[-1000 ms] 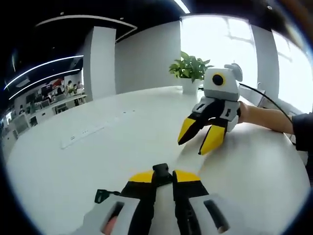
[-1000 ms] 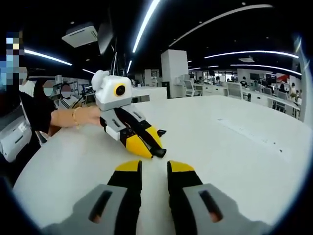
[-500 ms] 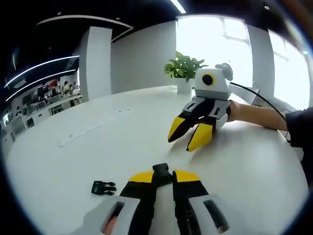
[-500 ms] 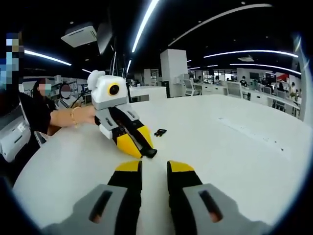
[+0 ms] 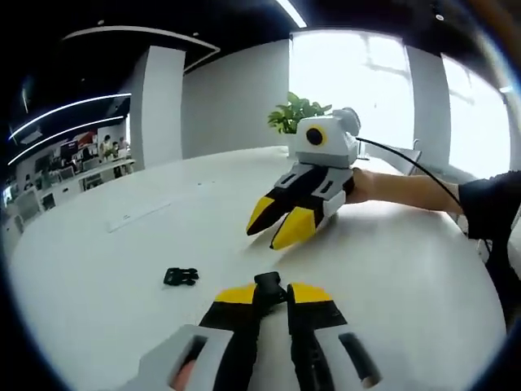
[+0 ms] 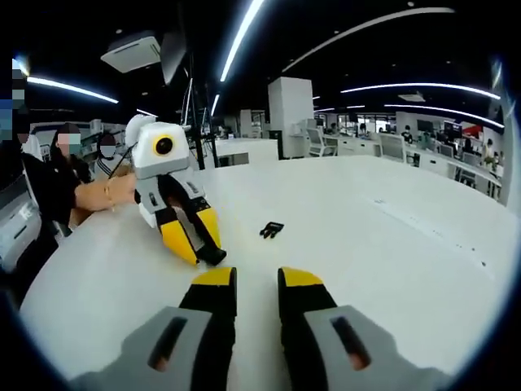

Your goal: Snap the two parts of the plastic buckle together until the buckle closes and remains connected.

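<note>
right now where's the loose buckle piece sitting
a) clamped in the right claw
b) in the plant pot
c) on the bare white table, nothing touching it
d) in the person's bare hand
c: the loose buckle piece lies alone on the white table, apart from the left claw, which pinches the other buckle part, and from the empty right claw.

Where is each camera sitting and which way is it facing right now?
Left gripper view: rides the left gripper, looking along its jaws, shut on a buckle part, toward the right gripper and a forearm.
Right gripper view: rides the right gripper, facing the left gripper and a hand.
Shared: the white table and the loose buckle part.
</note>
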Action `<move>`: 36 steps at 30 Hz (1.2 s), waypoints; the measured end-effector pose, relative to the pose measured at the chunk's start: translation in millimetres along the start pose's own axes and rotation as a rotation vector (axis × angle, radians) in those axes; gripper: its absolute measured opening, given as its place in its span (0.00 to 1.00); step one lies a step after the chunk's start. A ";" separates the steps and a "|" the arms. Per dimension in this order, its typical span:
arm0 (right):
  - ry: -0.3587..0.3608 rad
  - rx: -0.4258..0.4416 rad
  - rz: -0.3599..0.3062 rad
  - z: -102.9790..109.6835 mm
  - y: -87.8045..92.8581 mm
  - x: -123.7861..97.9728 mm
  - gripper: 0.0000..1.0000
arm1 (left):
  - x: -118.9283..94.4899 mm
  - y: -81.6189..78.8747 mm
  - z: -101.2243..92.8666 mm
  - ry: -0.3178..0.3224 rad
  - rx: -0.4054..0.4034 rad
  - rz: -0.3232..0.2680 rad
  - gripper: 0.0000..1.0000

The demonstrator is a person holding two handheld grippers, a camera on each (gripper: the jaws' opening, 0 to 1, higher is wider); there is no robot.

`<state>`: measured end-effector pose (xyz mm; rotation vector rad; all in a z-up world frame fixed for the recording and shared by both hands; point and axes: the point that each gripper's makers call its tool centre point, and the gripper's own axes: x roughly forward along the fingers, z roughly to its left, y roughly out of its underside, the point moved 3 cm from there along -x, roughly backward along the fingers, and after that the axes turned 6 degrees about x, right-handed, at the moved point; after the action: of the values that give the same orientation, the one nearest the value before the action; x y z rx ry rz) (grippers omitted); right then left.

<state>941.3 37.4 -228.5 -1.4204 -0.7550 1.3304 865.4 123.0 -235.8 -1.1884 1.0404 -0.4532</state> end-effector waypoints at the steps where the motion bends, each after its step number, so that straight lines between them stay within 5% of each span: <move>1: -0.001 -0.001 0.000 -1.0 -2.5 5.0 0.20 | -2.5 1.1 0.1 -0.001 -0.006 -0.003 0.12; 12: -0.015 0.002 0.028 -7.1 -7.7 46.7 0.20 | -37.6 11.6 -5.9 -0.025 -0.013 -0.016 0.12; 36: -0.066 0.009 0.042 16.7 -9.5 62.1 0.21 | -55.0 25.9 6.0 -0.038 -0.052 -0.043 0.13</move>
<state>939.2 101.6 -238.4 -1.3973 -0.7649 1.4175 838.0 177.6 -236.3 -1.2629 1.0005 -0.4375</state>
